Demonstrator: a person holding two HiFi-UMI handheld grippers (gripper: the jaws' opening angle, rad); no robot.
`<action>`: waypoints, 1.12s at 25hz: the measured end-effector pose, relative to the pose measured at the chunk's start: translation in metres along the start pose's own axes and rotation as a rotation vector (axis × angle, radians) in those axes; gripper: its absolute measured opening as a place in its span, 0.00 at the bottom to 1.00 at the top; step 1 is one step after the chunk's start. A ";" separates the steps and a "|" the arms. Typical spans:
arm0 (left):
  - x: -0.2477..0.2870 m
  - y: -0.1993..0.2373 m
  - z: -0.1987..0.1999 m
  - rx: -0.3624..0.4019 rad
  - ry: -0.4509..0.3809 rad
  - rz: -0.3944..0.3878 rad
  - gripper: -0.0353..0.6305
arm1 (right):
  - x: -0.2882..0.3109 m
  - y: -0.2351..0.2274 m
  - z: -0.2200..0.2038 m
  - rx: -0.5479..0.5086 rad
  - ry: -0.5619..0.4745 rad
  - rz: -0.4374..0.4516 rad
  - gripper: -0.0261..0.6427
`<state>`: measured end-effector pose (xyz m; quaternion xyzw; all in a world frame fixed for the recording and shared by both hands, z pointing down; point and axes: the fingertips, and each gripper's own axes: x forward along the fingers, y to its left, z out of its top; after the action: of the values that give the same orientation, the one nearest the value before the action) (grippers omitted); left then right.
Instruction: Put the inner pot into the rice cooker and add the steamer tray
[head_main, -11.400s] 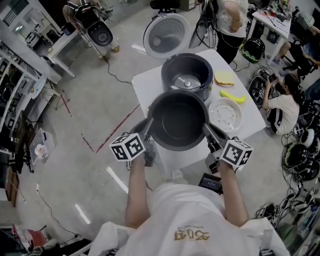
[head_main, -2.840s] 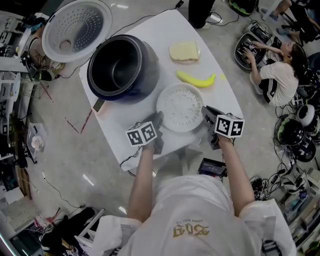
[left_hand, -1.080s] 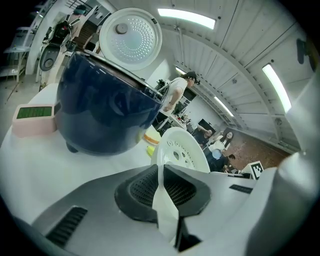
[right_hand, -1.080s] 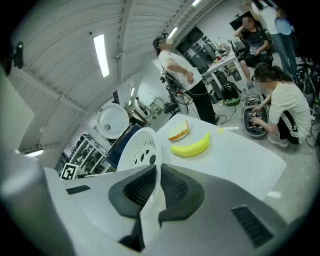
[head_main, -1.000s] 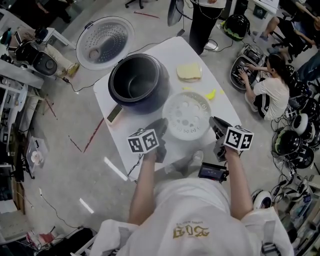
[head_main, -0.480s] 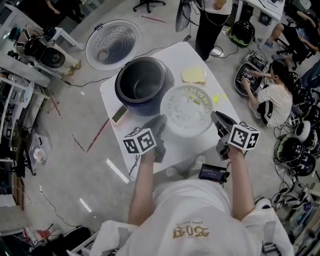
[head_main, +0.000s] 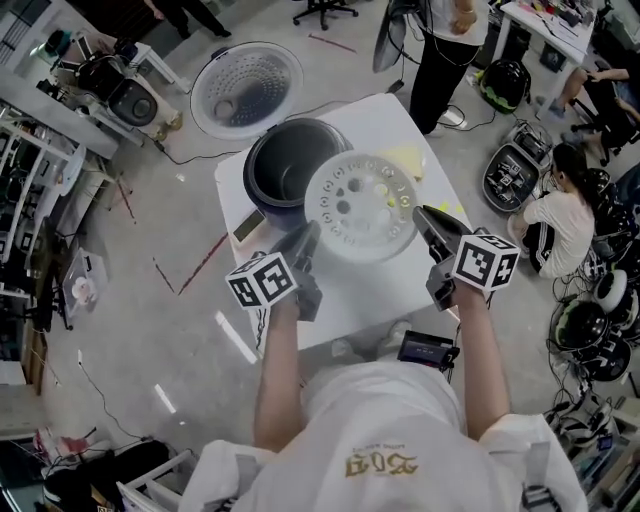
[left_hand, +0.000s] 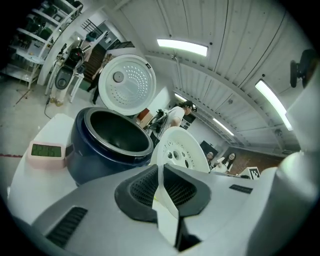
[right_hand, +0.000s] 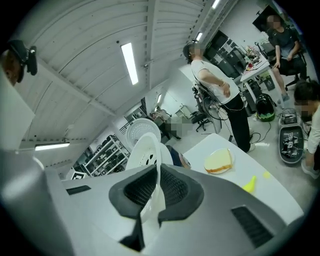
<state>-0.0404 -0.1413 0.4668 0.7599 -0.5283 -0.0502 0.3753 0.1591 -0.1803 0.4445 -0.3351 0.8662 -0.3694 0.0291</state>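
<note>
The white perforated steamer tray (head_main: 358, 206) hangs above the table, held level between both grippers. My left gripper (head_main: 306, 238) is shut on its near-left rim; in the left gripper view (left_hand: 162, 181) the thin white rim sits pinched between the dark pads. On the opposite rim my right gripper (head_main: 421, 217) is shut too, the edge clamped in its jaws in the right gripper view (right_hand: 152, 194). The dark blue rice cooker (head_main: 283, 172) stands just beyond and left of the tray, lid (head_main: 246, 88) open, with the dark inner pot (left_hand: 117, 131) seated inside.
Beside the cooker on the white table (head_main: 370, 290) lies a small pink display unit (left_hand: 46, 151). A slice of bread (right_hand: 219, 161) and a yellow banana (right_hand: 252, 183) lie at the far right. A person stands behind the table (head_main: 447, 45); another sits at the right (head_main: 560, 205).
Both grippers have risen with the steamer tray, lifting it off the table and carrying it toward the cooker. It now overlaps the cooker's right edge and hides the bread.
</note>
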 end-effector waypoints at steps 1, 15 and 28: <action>-0.001 0.000 0.004 -0.001 -0.014 0.008 0.13 | 0.004 0.002 0.004 -0.006 0.003 0.012 0.09; -0.026 0.021 0.054 -0.022 -0.177 0.122 0.13 | 0.070 0.036 0.036 -0.077 0.077 0.175 0.09; -0.028 0.077 0.112 -0.049 -0.202 0.120 0.13 | 0.145 0.067 0.047 -0.093 0.092 0.171 0.09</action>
<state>-0.1647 -0.1886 0.4261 0.7086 -0.6066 -0.1170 0.3410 0.0235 -0.2635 0.3950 -0.2437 0.9083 -0.3399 0.0050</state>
